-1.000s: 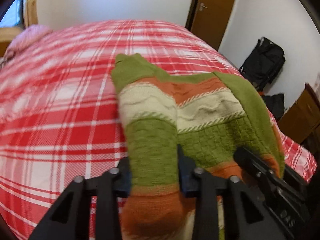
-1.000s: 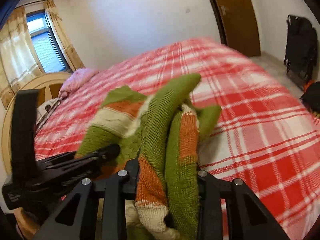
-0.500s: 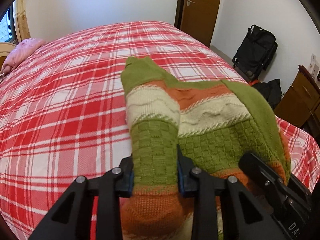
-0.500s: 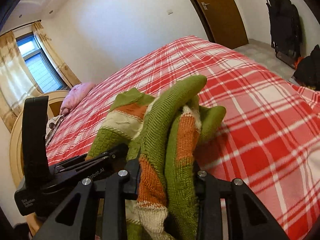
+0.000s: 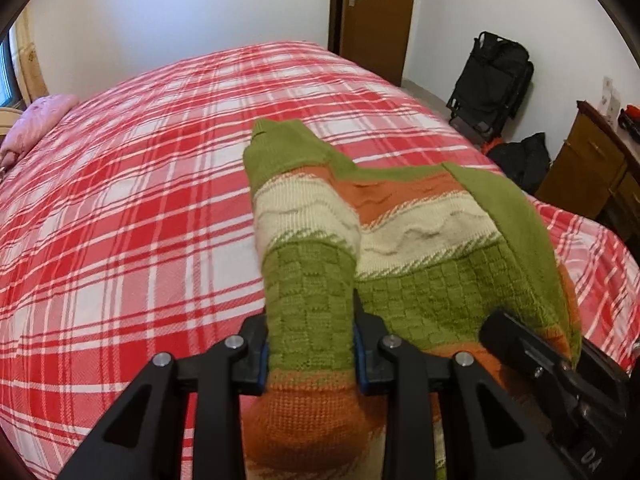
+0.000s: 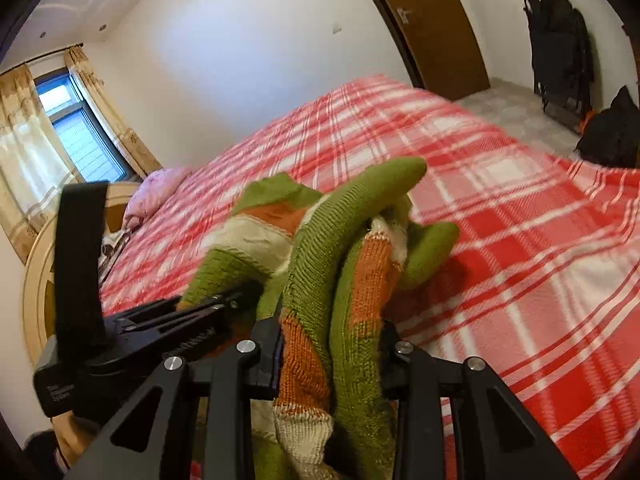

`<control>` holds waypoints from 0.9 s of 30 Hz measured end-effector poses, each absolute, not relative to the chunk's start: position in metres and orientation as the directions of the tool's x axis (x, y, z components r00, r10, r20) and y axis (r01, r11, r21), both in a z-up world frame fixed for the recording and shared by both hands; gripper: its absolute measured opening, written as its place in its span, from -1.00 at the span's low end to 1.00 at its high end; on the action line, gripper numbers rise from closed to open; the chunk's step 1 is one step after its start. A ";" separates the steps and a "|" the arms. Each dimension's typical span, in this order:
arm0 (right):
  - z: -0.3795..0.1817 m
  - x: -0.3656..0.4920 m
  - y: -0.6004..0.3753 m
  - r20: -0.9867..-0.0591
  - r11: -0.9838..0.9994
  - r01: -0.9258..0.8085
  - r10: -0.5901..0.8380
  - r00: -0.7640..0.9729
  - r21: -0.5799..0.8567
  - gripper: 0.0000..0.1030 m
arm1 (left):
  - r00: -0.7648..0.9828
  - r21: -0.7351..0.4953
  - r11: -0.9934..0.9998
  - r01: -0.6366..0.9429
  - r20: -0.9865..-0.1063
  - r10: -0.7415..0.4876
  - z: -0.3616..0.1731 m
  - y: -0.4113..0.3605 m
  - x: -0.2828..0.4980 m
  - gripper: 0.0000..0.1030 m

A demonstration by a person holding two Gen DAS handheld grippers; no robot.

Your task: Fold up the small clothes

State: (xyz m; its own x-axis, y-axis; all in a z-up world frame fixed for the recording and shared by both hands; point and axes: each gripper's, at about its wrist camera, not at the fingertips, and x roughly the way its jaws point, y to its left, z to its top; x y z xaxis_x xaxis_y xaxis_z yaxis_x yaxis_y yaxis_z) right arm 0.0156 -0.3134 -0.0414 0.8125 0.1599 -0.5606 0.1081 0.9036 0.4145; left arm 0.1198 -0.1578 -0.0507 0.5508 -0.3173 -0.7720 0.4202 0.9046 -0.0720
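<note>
Both claws pinch one knitted sweater: the left gripper clamps a green-and-orange fold, and the right gripper clamps a bunched edge. Striped green, cream and orange, it hangs between them over the red plaid bed.

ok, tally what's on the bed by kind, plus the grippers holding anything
Knit sweater: 1
Pink pillow: 1
Grippers shut on the sweater: 2, left gripper and right gripper
Total: 4
</note>
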 end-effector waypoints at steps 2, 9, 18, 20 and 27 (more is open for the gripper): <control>-0.033 0.012 -0.323 -0.545 0.904 0.113 0.146 0.826 0.413 -0.38 | 0.549 -0.091 0.896 0.435 -0.762 -0.344 -0.044 -0.164 0.121 -0.39; -0.013 0.001 -0.354 -0.493 0.898 0.179 0.046 0.869 0.401 -0.38 | 0.574 -0.073 0.859 0.506 -0.715 -0.399 -0.020 -0.202 0.121 -0.39; -0.036 0.017 -0.399 -0.447 0.851 0.263 -0.037 0.894 0.455 -0.38 | 0.605 0.011 0.825 0.565 -0.686 -0.405 -0.026 -0.263 0.145 -0.39; -0.048 0.030 -0.407 -0.460 0.838 0.285 -0.046 0.887 0.466 -0.38 | 0.615 0.035 0.832 0.554 -0.690 -0.381 -0.034 -0.272 0.153 -0.39; -0.078 0.045 -0.420 -0.542 0.818 0.379 -0.099 0.834 0.432 -0.35 | 0.604 0.040 0.841 0.539 -0.714 -0.354 -0.063 -0.279 0.169 -0.23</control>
